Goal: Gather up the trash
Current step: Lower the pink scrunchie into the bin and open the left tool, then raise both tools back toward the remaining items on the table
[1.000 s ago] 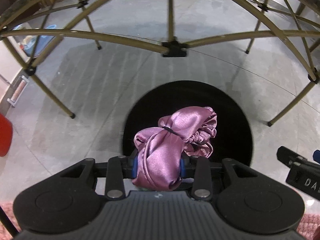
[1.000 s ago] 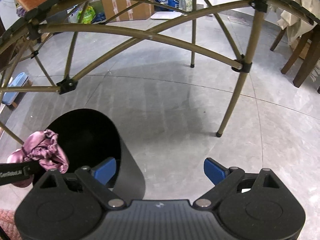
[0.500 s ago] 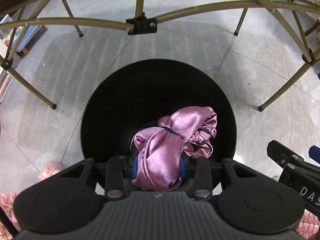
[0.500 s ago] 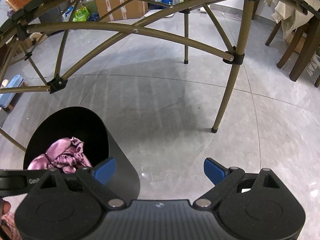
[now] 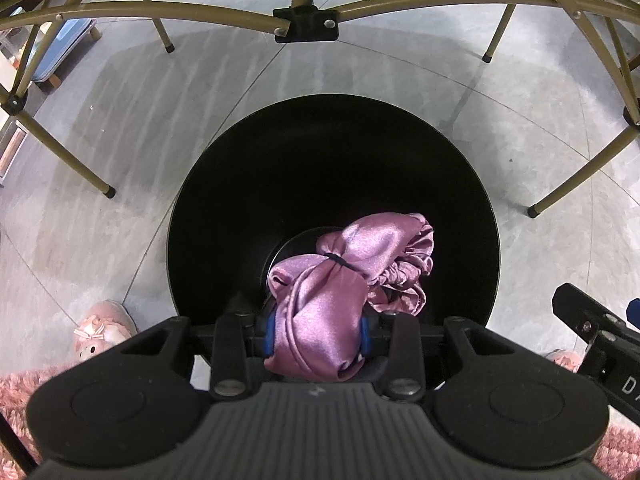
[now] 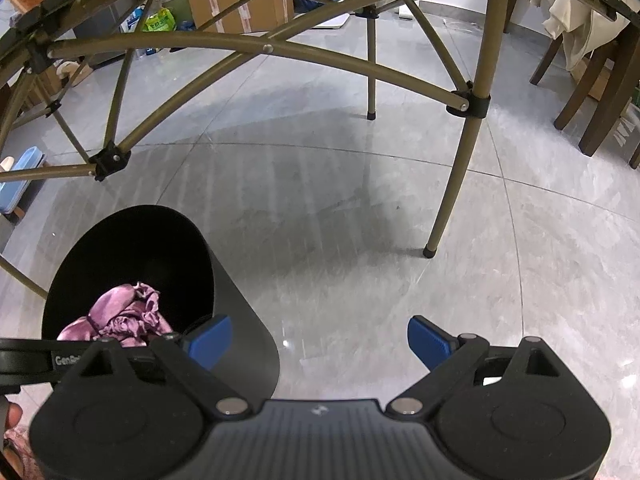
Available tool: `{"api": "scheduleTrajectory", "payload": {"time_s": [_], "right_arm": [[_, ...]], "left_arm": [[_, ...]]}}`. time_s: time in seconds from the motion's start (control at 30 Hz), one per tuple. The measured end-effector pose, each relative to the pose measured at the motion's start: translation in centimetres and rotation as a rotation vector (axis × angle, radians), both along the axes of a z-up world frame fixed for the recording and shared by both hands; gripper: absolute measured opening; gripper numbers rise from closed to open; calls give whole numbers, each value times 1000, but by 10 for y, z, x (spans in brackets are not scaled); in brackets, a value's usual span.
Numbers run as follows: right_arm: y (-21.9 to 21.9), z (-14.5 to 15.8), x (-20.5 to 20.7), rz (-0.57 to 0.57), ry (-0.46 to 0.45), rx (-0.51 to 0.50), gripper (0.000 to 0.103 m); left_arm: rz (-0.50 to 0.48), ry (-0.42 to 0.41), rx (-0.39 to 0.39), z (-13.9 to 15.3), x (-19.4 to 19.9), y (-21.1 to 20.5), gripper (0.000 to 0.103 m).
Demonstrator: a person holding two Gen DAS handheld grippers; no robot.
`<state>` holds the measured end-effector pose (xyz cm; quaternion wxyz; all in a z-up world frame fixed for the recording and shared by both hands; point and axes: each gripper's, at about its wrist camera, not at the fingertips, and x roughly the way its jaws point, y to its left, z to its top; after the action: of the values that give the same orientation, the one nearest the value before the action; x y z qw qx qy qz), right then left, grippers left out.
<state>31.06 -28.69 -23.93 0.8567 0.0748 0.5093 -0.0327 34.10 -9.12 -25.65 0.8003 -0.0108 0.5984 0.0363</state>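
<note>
L fingers (image 5: pixel 318 332) clamped tight on pink satin scrunchie (image 5: pixel 344 284), held over mouth of black bin (image 5: pixel 256 184), inside rim. R fingers (image 6: pixel 320 340) spread wide, empty, above bare floor (image 6: pixel 400 216) just beside bin wall; folding-frame legs (image 6: pixel 452 184) stand well apart.

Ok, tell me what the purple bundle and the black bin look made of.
Purple bundle: looks like satin fabric, glossy, with soft folds, gathered ruffles and bright sheen on its creases. Black bin: smooth matte wall, likely plastic or coated metal; the look leaves it open.
</note>
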Motion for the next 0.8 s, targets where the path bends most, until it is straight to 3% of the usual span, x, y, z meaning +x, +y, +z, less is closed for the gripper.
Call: {"api": "scheduleTrajectory", "payload": {"time_s": [0.23, 0.3, 0.37, 0.43, 0.53, 0.8], "right_arm": [[1, -1, -1, -1, 1, 5, 95], [1, -2, -1, 0, 3, 8, 95], [2, -2, -1, -1, 2, 8, 95], [1, -1, -1, -5, -1, 9, 95], [1, -1, -2, -12, -6, 11, 95], [0, 0, -3, -11, -6, 13, 95]], "left_arm": [[-4, -8, -1, 1, 0, -1, 38], [-9, -11, 2, 1, -1, -2, 42], [-9, -7, -5, 2, -1, -2, 51], [1, 10, -28, 1, 0, 1, 79], [21, 20, -27, 1, 1, 2, 99], [21, 52, -40, 0, 1, 3, 101]]}}
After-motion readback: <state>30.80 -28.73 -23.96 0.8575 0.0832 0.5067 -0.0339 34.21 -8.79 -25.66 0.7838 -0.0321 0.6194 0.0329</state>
